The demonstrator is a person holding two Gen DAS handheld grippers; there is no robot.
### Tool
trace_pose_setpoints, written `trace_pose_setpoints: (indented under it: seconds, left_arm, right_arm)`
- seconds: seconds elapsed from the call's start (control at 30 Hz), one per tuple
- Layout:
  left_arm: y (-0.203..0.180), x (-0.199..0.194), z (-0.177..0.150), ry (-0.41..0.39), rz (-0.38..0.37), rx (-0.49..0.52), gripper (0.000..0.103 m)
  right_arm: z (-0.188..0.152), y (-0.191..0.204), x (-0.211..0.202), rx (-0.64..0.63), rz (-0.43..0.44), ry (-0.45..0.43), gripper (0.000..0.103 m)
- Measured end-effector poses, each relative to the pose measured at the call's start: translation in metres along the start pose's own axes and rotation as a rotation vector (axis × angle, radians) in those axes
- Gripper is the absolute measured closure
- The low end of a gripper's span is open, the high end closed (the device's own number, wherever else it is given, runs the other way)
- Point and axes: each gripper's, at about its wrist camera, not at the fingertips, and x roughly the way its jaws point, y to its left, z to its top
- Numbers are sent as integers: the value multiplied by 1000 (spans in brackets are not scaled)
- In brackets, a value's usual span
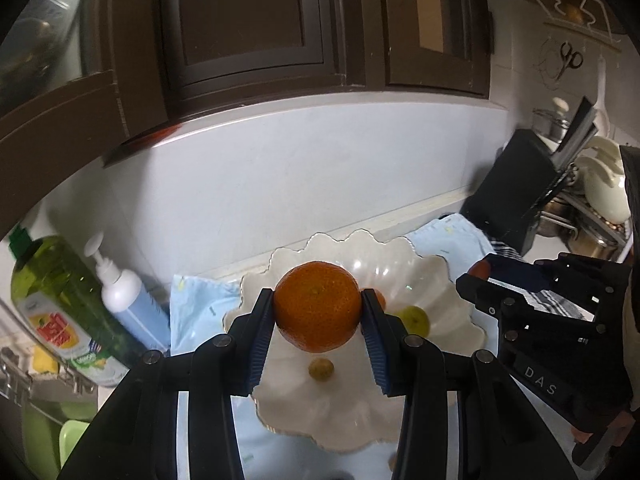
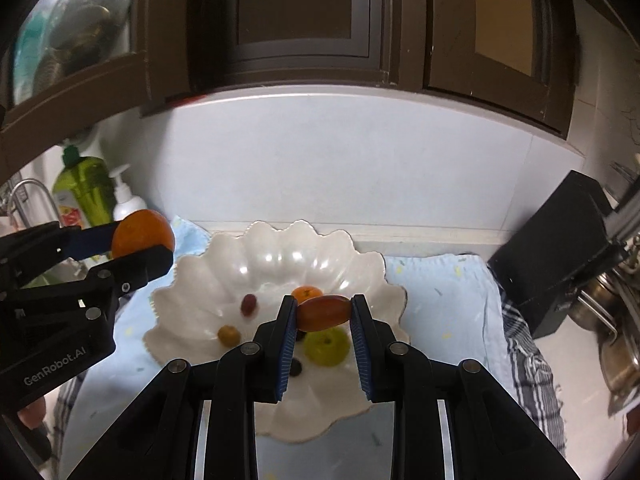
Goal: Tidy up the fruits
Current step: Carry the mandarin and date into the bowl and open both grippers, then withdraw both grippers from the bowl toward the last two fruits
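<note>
Kitchen worktop under dark cabinets, pale blue cloth [image 2: 440, 300] at frame centre carrying a scalloped white bowl [image 2: 208, 272]. Left gripper [image 1: 318, 306] fingers clamped on an orange [image 1: 318, 306] above the bowl. Right gripper [image 2: 324, 314] fingers clamped on a small reddish oval fruit [image 2: 324, 313]. Green fruit [image 2: 326, 347] and smaller pieces lie in the bowl.

A home kitchen: dark wooden cabinets [image 1: 248, 28] hang above the tool, a dish-soap bottle [image 1: 60, 308] stands to its left, and a knife block [image 1: 516, 188] and steel pots [image 2: 612, 320] sit right.
</note>
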Motion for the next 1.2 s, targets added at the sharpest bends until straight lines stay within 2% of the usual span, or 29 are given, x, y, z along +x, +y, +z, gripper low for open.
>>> trace_pose_setpoints:
  seconds: [0.47,0.83,0.9,0.93,0.97,1.0,1.2]
  left_arm:
    - [7,90,14,137,-16,-3,61]
    - [9,137,10,223,-15,12,60]
    - [10,141,9,235,-14,7,59]
    - [11,142,10,237,-15,4,56]
    - [11,141,10,232,-9,2,49]
    - [12,141,11,228,-5,3,46]
    - [16,129,16,197,34,5,36]
  right_arm:
    - [20,-11,71,-15,8,91,75]
    - [20,-14,109,-33,-4,156,74]
    - [19,-16,113,-29,-9,164,71]
    - [20,-17,114,-24,-8,167,69]
    - [20,-19,116,-17,-9,168,64]
    - [19,-20,117,-12,-14,170,59]
    - [17,-26,113,6,-30,165,57]
